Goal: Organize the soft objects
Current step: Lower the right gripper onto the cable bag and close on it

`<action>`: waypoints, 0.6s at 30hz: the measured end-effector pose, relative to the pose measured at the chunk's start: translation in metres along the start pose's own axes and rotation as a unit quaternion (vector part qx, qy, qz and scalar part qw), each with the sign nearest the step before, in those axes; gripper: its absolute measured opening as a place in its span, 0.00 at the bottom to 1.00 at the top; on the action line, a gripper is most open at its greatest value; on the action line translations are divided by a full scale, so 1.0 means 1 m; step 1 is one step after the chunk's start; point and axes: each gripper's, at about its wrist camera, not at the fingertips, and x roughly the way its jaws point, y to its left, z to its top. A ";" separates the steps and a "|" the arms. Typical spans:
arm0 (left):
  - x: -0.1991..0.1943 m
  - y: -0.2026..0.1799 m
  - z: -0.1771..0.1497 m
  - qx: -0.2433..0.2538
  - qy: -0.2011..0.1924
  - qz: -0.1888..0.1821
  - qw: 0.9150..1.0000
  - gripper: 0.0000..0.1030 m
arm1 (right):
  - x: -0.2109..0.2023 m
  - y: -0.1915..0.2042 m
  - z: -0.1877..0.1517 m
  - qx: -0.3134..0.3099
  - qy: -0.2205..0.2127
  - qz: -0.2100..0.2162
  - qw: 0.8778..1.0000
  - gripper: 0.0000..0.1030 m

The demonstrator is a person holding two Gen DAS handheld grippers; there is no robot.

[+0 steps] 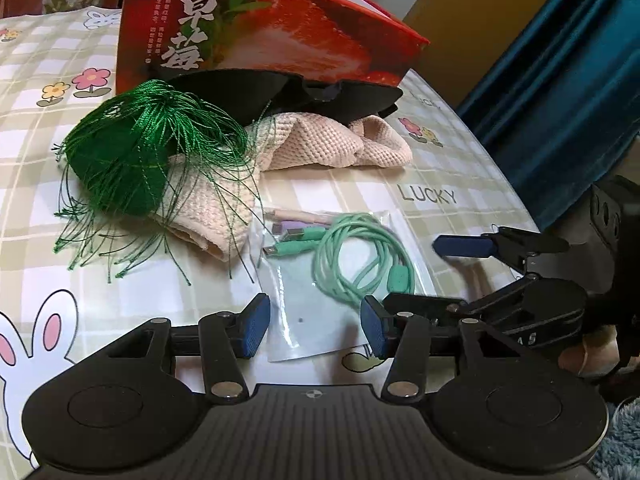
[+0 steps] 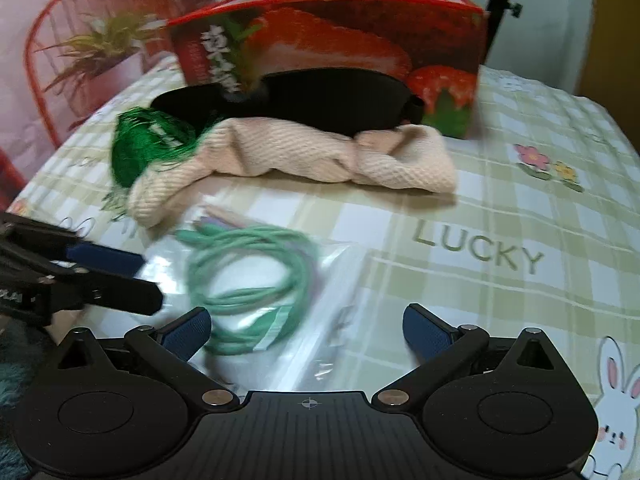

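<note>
**Two open grippers over a bagged cable, soft items behind**

Left wrist view, left to right. A green tassel lies at 10 o'clock, its threads spilling over a beige knit cloth that runs toward 12 o'clock. A black eye mask rests on the cloth's far edge, against a red strawberry box standing at 12 o'clock. Just ahead of centre, a clear bag holds a coiled mint cable. The left gripper hovers at the bag's near edge with its jaws spread wide, holding nothing. At 3 o'clock the right gripper enters, its blue pads apart and empty. All items lie on a checked tablecloth printed with rabbits and "LUCKY".

Right wrist view, left to right, blurred. The left gripper enters at 9 o'clock, beside the bag. The tassel sits at 10 o'clock, the cloth and mask toward 12 o'clock before the box. The right gripper has its jaws wide, empty, over the cable.
</note>
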 end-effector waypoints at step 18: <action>-0.001 0.004 -0.001 -0.008 0.000 -0.008 1.000 0.48 | -0.005 -0.003 0.001 0.013 -0.029 0.032 0.999 0.57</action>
